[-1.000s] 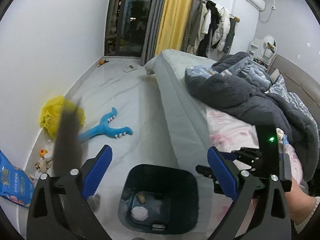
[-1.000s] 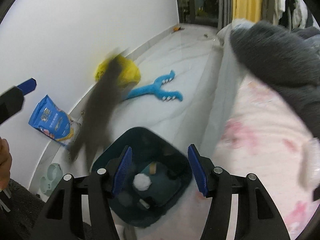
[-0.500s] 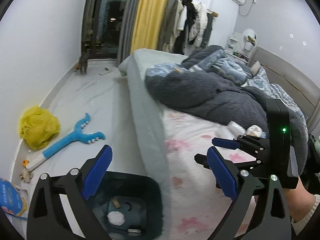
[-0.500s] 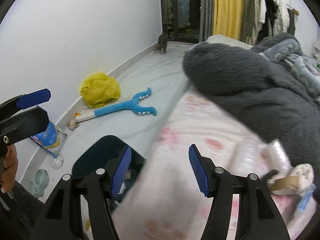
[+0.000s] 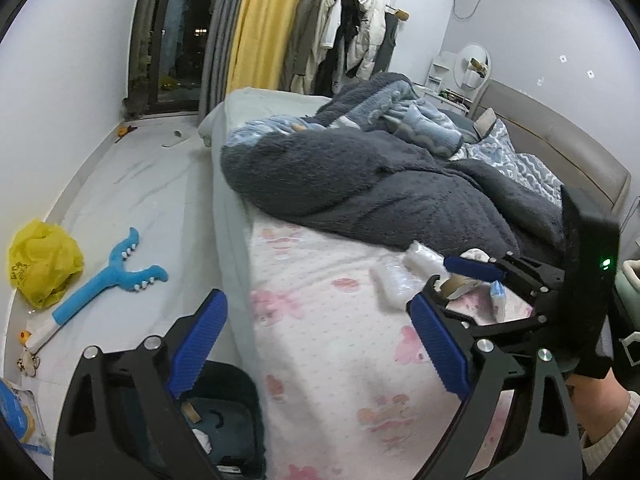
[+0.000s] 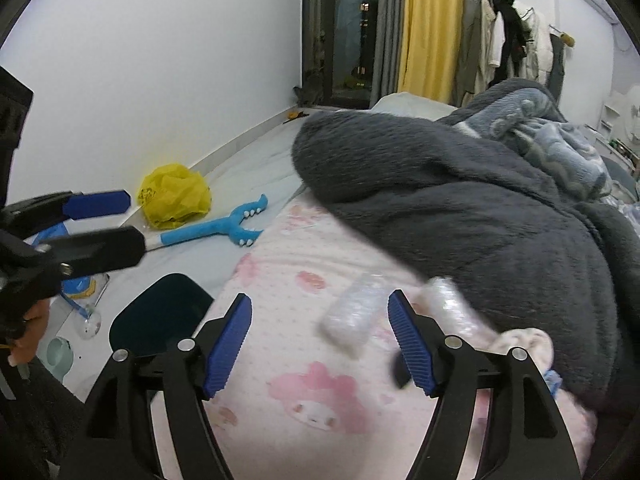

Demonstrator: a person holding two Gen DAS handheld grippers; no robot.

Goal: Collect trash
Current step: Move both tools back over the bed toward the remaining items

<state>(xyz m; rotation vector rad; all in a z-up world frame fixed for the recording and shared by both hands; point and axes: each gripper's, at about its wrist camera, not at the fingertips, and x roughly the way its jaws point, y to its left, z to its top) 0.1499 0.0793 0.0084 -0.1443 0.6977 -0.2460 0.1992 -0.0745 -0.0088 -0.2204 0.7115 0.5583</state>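
Trash bin (image 5: 224, 412) holding scraps, beside bed (image 5: 340, 340)

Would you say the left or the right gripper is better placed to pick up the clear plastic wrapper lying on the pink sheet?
Right. The right gripper is open with the clear plastic wrapper lying between its fingers, while the left gripper hangs at the bed's edge above the trash bin.

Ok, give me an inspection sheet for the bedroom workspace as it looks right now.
Surface: pink cartoon-print bedsheet, rumpled dark grey fleece blanket at its far side.
Job's things: clear crinkled plastic wrappers on the sheet by the blanket; dark teal trash bin on the floor beside the bed, some trash inside.
Clutter: yellow plastic bag, blue plush toy on the floor.
Grippers: left gripper open, empty; right gripper open, empty, over the wrappers.
Cables: nothing seen.
Surroundings: yellow curtain, hanging clothes.
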